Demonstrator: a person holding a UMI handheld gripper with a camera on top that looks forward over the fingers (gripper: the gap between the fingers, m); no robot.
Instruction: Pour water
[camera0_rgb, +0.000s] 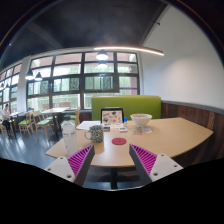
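My gripper (112, 160) is open, and nothing sits between its magenta pads (80, 158). It hangs in front of the near edge of a light wooden table (170, 135). Beyond the fingers on the table stand a clear bottle or pitcher (68, 131), a patterned mug (96, 132) and a white bowl (140, 121). A round red coaster (120, 142) lies just ahead of the fingers.
A laptop or box (112, 116) stands at the table's far side before a green sofa back (128, 105). Large windows (85, 82) fill the wall behind. Chairs and tables (30, 124) stand off to the left on a dark floor.
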